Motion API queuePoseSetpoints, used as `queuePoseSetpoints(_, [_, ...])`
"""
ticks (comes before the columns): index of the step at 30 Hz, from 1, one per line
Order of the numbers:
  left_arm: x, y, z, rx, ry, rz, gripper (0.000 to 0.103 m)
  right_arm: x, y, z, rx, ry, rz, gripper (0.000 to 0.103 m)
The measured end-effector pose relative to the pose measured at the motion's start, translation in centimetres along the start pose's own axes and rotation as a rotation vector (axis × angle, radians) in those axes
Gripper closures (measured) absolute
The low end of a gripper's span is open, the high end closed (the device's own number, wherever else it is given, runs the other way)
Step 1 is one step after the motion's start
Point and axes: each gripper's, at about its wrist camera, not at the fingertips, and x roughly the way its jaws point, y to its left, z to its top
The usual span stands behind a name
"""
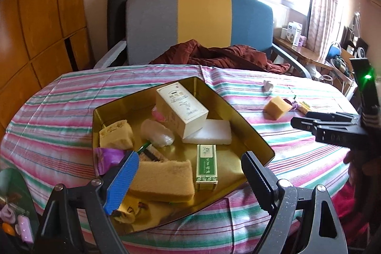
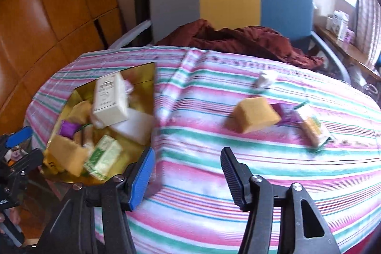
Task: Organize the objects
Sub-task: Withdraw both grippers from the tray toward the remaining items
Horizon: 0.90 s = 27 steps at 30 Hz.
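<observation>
Yellow sponge block (image 2: 256,114) lies loose on the striped cloth (image 2: 214,173), ahead and a little right of our right gripper (image 2: 188,173), whose jaws gape with nothing between them. Its long side runs crosswise to the fingers. Our left gripper (image 1: 190,173) hangs released over the gold tin (image 1: 238,111), farther off, so the right looks the nearer hand.

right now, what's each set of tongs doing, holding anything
Left tongs: open, holding nothing, hovering over the gold tray.
Right tongs: open, empty, over the striped cloth.
</observation>
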Motion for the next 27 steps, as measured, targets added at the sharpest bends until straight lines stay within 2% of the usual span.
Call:
queuePoseSetpoints(9, [0.6, -1.9, 1.0, 0.046, -0.002, -0.029, 0.015, 0.2, -9.8, 1.9, 0.126, -0.026, -0.18, 0.036])
queuePoseSetpoints(14, [1.2, -3.4, 1.6, 0.08, 0.006, -0.044, 0.015, 1.2, -16.4, 1.2, 0.266, -0.031, -0.288, 0.036])
queuePoseSetpoints(17, [2.0, -4.5, 2.2, 0.095, 0.017, -0.055, 0.015, 1.2, -19.9, 0.2, 0.433, -0.032, -0.285, 0.036])
queuePoseSetpoints(19, [2.6, -5.2, 2.5, 0.1, 0.026, -0.065, 0.015, 0.4, -21.4, -0.1, 0.516, -0.068, -0.269, 0.036])
queuePoseSetpoints(27, [5.4, -9.6, 3.7, 0.176, 0.065, -0.123, 0.014, -1.1, -23.7, -1.2, 0.648, -0.101, -0.242, 0.036])
